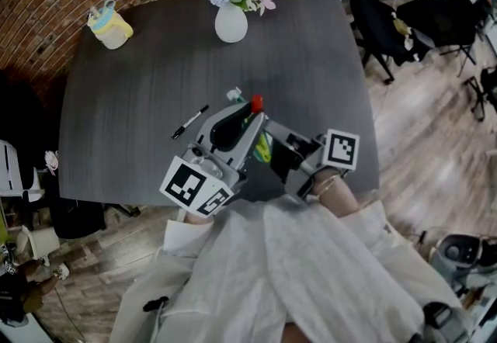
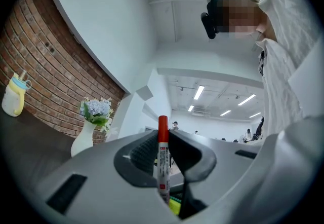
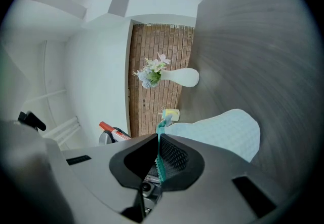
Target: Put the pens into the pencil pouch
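Left gripper is clasping a red-capped marker for loading, while right gripper is pinching the pouch edge, apparently steadying it over the bench.

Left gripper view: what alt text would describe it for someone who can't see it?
The left gripper pinches a red-capped pen upright in its jaws. Behind it, a white vase of flowers stands on a dark table before a brick wall, with a person in white at the right.
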A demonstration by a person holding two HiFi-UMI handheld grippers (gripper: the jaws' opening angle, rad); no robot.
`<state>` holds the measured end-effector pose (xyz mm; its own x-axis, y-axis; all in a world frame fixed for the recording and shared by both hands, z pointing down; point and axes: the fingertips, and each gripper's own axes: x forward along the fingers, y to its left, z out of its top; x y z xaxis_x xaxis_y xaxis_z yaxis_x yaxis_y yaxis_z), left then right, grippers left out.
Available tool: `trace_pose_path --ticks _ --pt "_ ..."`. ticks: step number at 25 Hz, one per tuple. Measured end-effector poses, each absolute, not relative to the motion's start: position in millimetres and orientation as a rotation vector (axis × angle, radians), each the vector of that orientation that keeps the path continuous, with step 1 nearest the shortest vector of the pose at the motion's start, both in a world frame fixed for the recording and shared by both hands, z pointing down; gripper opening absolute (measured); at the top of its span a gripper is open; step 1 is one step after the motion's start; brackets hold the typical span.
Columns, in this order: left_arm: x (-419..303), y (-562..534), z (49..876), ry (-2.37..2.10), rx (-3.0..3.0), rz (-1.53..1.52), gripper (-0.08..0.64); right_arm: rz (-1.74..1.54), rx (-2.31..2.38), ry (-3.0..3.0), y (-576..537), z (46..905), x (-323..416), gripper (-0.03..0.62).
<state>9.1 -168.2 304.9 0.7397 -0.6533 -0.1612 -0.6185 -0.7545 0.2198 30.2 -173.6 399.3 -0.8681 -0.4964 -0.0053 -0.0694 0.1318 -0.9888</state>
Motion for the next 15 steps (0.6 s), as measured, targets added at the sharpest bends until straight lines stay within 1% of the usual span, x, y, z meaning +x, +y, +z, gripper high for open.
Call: trace_pose_path --ticks 15 --pt "3 -169 324 -1.077 2.733 -0.310 0.066 -1.804 -0.559 2.071 -175 402 31 0.017"
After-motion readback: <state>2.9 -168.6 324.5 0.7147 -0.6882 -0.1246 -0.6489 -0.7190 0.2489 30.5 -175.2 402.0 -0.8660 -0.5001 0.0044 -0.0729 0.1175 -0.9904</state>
